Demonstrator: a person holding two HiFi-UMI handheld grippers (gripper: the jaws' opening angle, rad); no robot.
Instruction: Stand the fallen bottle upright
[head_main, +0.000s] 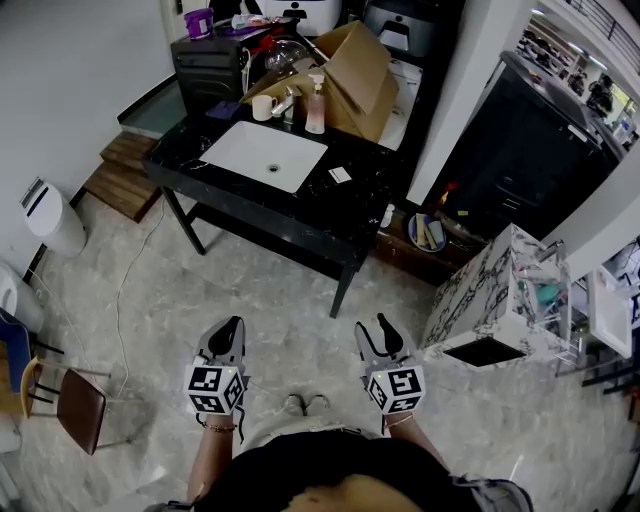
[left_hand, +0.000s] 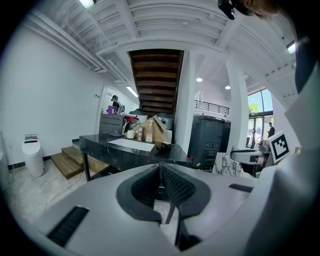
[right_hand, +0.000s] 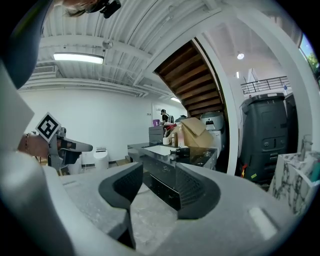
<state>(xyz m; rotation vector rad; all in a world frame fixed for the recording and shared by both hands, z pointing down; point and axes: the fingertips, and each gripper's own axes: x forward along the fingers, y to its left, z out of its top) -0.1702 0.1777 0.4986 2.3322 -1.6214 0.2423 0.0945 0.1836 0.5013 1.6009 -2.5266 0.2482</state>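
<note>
A black table with a white inset sink stands across the floor from me. At its far edge a pink pump bottle stands upright beside a white cup. Between them lies a small pale bottle-like thing, too small to make out clearly. Both grippers hang low in front of the person, well short of the table. My left gripper has its jaws together with nothing in them. My right gripper is open and holds nothing.
A cardboard box and a black drawer unit stand behind the table. Wooden steps and a white bin are at the left, with a chair nearer. A marble-patterned cabinet and a big black container stand at the right.
</note>
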